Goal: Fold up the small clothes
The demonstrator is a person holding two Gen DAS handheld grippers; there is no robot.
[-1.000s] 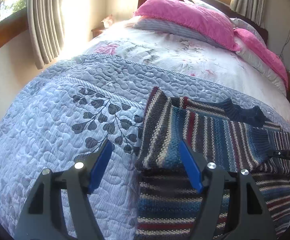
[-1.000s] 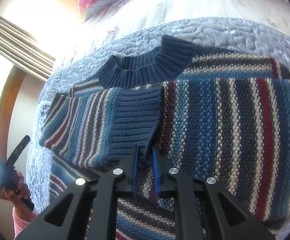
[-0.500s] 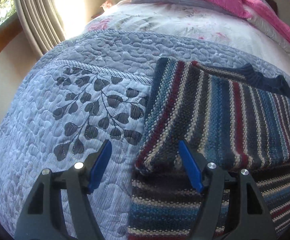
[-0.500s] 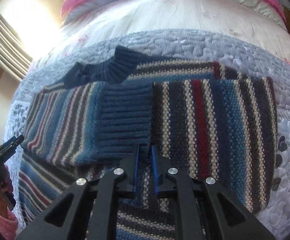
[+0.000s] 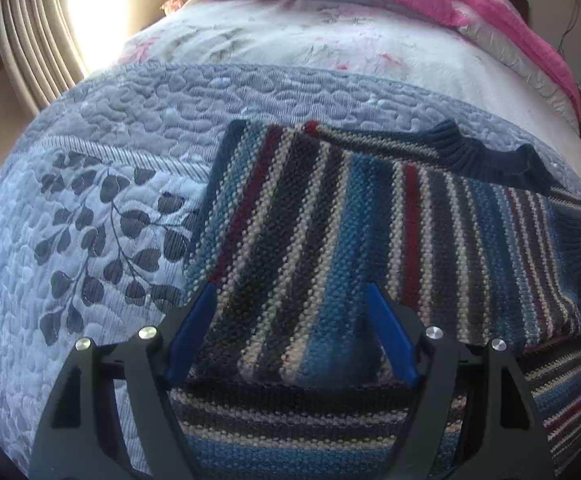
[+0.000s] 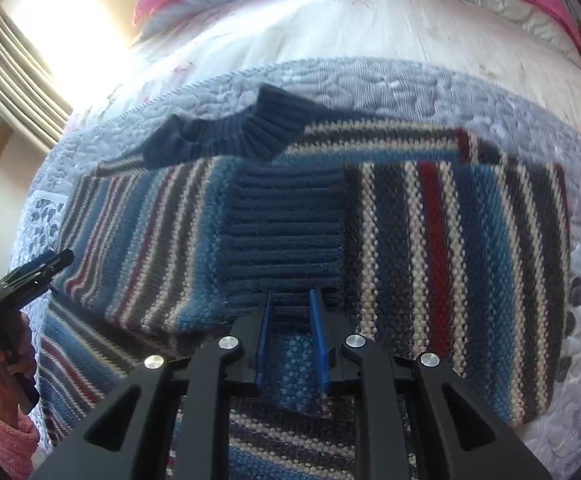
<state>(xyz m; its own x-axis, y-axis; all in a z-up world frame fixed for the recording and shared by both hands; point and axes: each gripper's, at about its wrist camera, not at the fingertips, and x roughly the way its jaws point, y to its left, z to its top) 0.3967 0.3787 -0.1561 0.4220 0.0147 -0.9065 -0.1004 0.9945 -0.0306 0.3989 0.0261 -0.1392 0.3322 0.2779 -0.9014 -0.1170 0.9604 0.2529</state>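
Striped knit sweater (image 5: 370,232) lies on the quilted bed (image 5: 130,128), sleeves folded in. Left tongs (image 5: 290,332) gape wide over it. Right tongs (image 6: 290,336) stand slightly apart, gripping nothing.

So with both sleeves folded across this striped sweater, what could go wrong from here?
The right tongs stand partly open around the blue cuff's edge; pulling back could snag the knit and undo that sleeve fold. The open left tongs hover over the other folded sleeve and might drag it askew.

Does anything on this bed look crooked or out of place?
Little stands out. The striped sweater lies on the grey quilt with both sleeves folded across its front; only its navy collar sits rumpled and raised instead of flat.
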